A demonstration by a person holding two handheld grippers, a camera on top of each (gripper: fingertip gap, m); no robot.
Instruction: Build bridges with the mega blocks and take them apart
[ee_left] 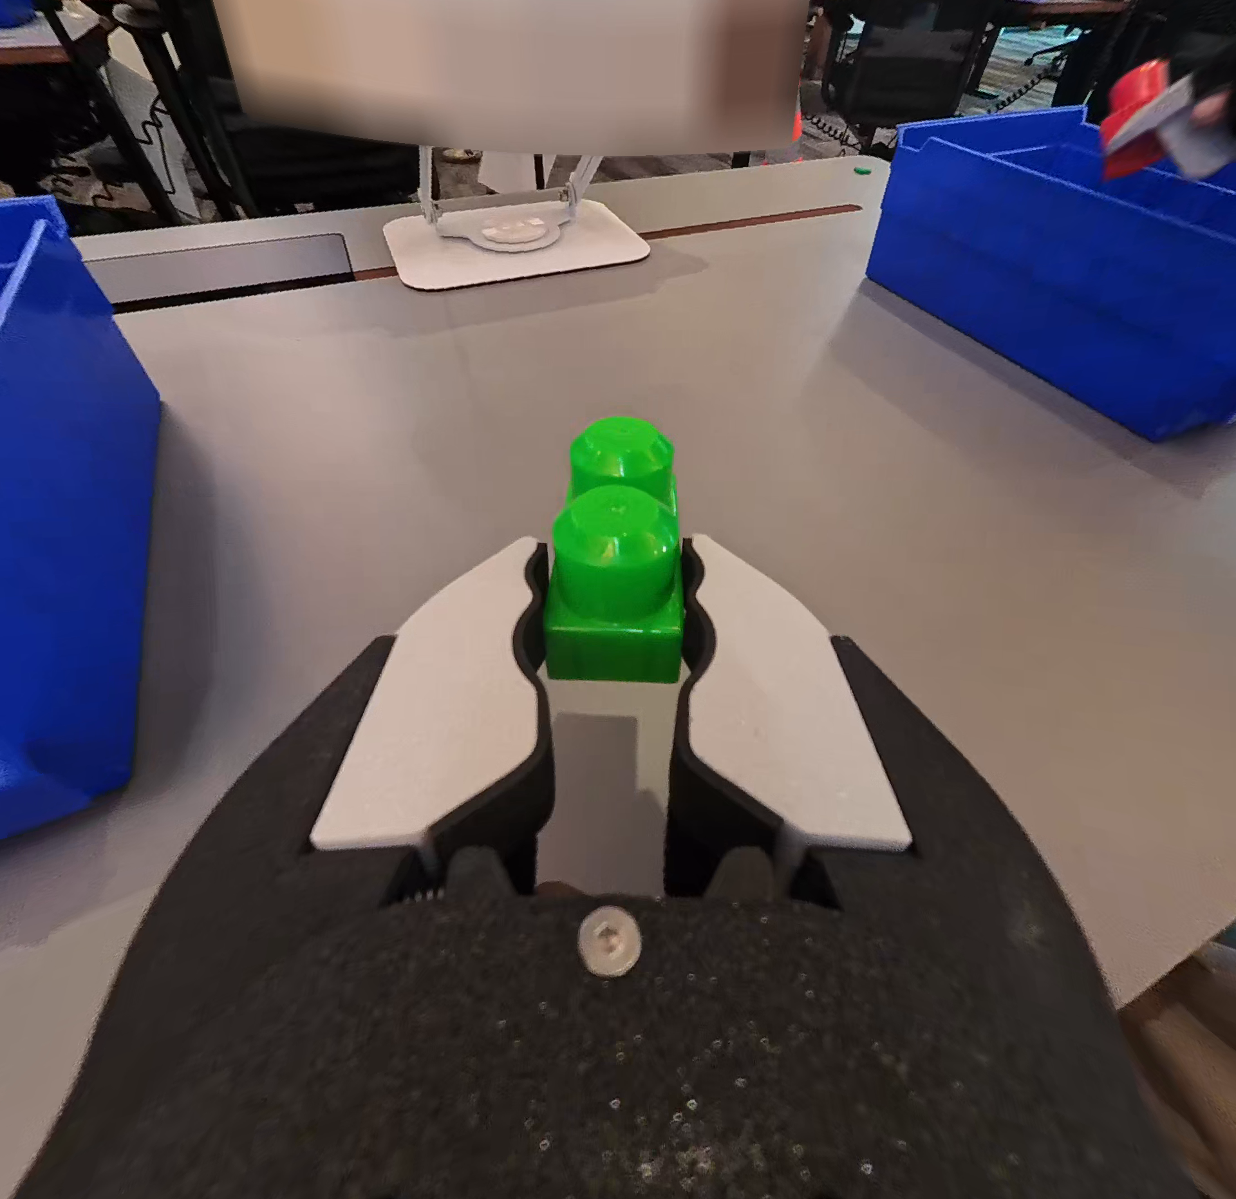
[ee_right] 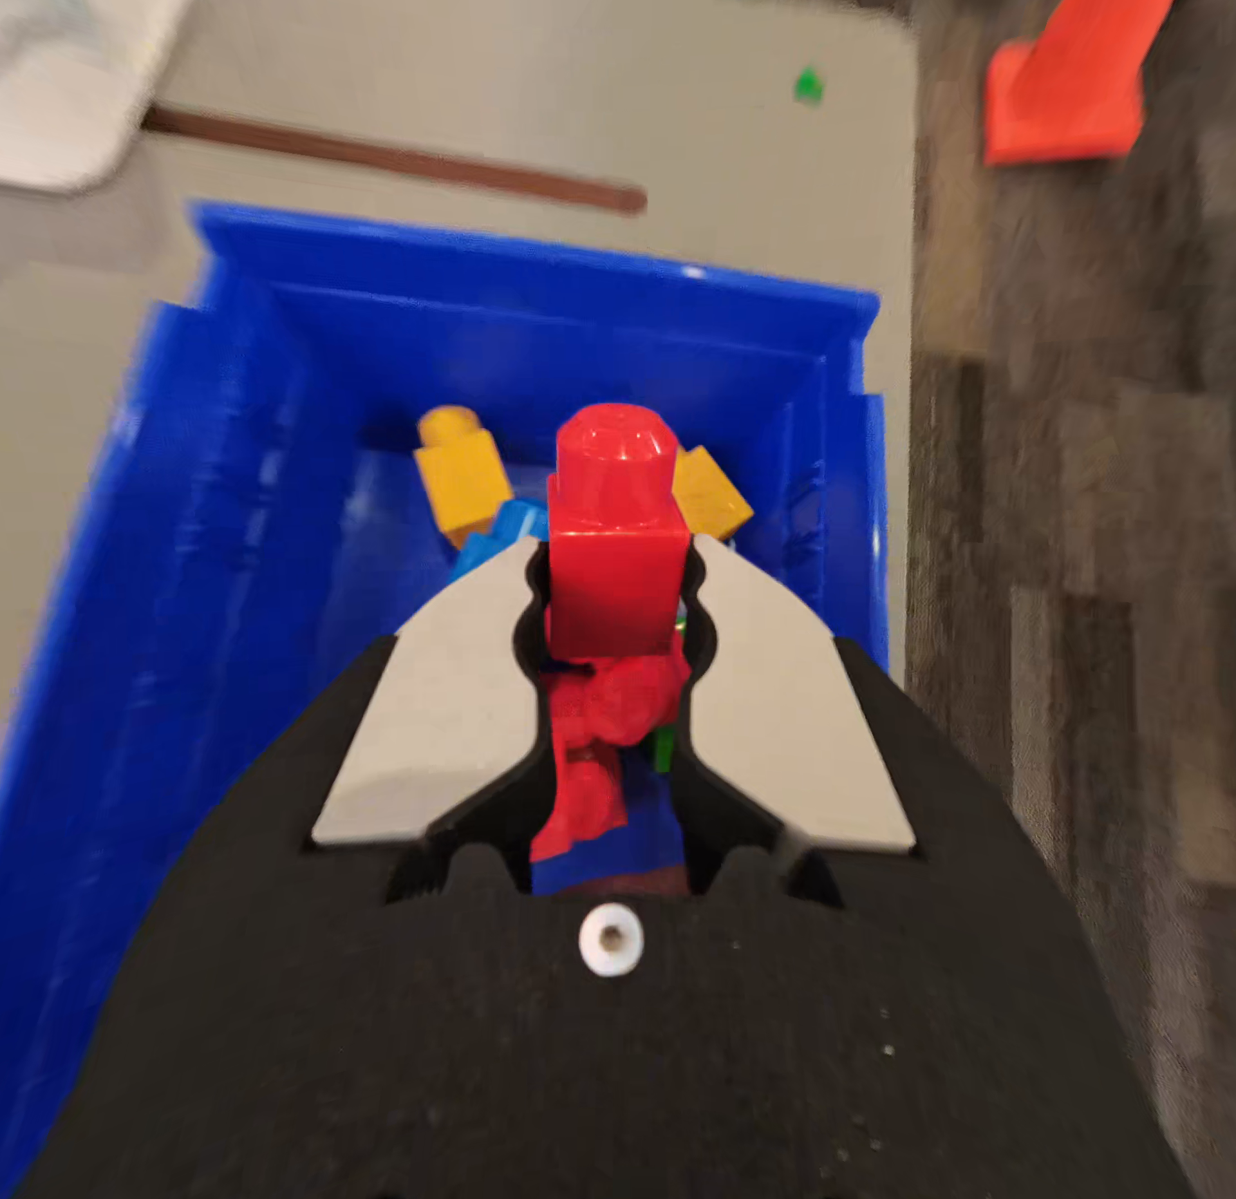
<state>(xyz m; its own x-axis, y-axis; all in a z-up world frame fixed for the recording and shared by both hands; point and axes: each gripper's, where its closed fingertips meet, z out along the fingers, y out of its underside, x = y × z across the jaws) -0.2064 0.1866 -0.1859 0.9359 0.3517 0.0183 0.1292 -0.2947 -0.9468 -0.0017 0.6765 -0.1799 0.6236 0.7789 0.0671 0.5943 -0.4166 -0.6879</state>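
Red block (ee_right: 615, 565) in right gripper (ee_right: 615, 551) — above bin (ee_right: 200, 498)

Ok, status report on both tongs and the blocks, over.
Left tongs shut on green block, above the table. Right tongs shut on red block, over blue bin. Nothing in the way.

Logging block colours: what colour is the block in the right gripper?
Red, clearest in the right wrist view.

Glossy plastic green block (ee_left: 614, 585)
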